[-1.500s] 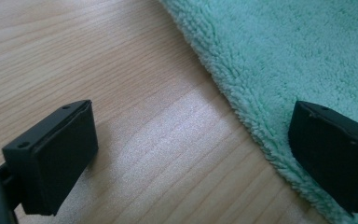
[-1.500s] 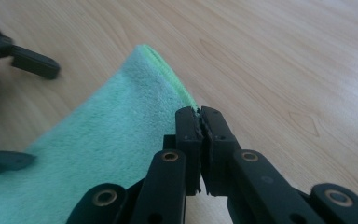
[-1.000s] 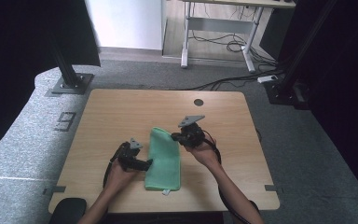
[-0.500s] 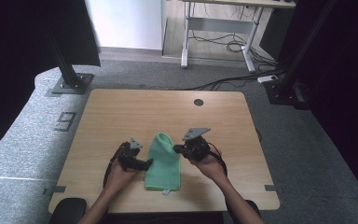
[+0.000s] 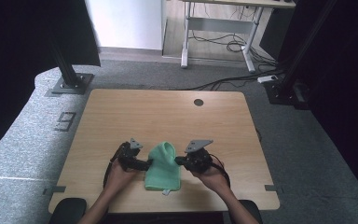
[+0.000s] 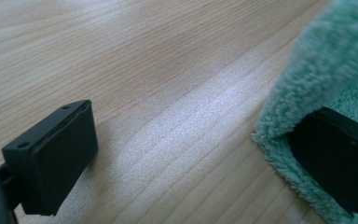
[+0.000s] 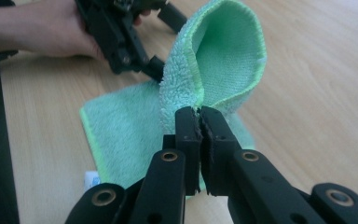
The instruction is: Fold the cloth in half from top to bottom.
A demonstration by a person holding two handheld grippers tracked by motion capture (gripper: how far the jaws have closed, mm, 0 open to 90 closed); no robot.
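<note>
A green terry towel [image 5: 163, 171] lies near the table's front edge, its far part lifted and curled over toward me. My right gripper [image 5: 177, 161] holds that lifted edge; in the right gripper view its jaws [image 7: 199, 117] are shut on the towel's hem [image 7: 223, 60], which loops above them. My left gripper [image 5: 147, 163] rests at the towel's left side. In the left gripper view it stands open [image 6: 200, 135], one jaw on bare wood, the other pressing on the towel's edge [image 6: 335, 70].
The wooden table [image 5: 168, 116] has a round cable hole [image 5: 198, 101] at the back. A white label [image 5: 166, 192] sticks out of the towel's near edge. Grey floor surrounds the table, with a black stand [image 5: 67, 77] at back left.
My right gripper has pulled the towel's far edge toward me, folding the towel over itself so it looks shorter. The left gripper has stayed at the towel's left edge.
</note>
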